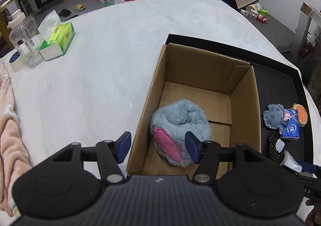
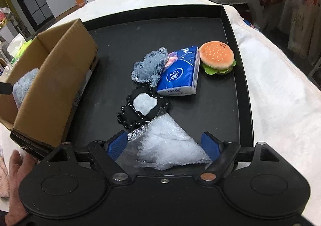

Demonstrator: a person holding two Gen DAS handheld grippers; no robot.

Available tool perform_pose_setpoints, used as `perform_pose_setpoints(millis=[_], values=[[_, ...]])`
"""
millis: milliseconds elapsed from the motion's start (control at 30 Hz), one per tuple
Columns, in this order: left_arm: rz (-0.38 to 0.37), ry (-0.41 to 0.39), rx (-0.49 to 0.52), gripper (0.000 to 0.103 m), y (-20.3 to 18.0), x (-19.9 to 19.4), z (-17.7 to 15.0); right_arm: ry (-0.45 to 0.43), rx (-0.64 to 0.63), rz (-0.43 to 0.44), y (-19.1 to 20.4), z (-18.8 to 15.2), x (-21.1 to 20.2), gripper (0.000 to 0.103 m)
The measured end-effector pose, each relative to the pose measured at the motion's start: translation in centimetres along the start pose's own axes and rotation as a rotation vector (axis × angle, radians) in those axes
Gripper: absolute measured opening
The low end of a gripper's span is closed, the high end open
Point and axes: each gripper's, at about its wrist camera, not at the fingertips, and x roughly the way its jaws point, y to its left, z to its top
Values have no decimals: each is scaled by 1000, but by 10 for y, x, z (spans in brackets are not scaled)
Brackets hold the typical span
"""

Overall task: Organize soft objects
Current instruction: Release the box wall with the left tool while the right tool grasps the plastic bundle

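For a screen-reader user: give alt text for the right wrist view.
Open right gripper straddling a clear bubble-wrap bag on a black tray, with a black pouch, blue tissue pack, grey plush and burger plush beyond.

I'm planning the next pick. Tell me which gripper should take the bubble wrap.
Right. The right gripper is open with the bubble wrap already between its fingers, while the left gripper is at the cardboard box.
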Motion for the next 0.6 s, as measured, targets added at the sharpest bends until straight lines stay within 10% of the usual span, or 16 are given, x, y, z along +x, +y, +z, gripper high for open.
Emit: perform_pose_setpoints(millis=[333, 600], values=[[39, 7, 96, 68, 0, -6, 0, 8, -4, 17, 1, -1, -1, 33], [15, 7, 122, 68, 1, -12, 6, -23, 16, -11, -1, 9, -14, 29]])
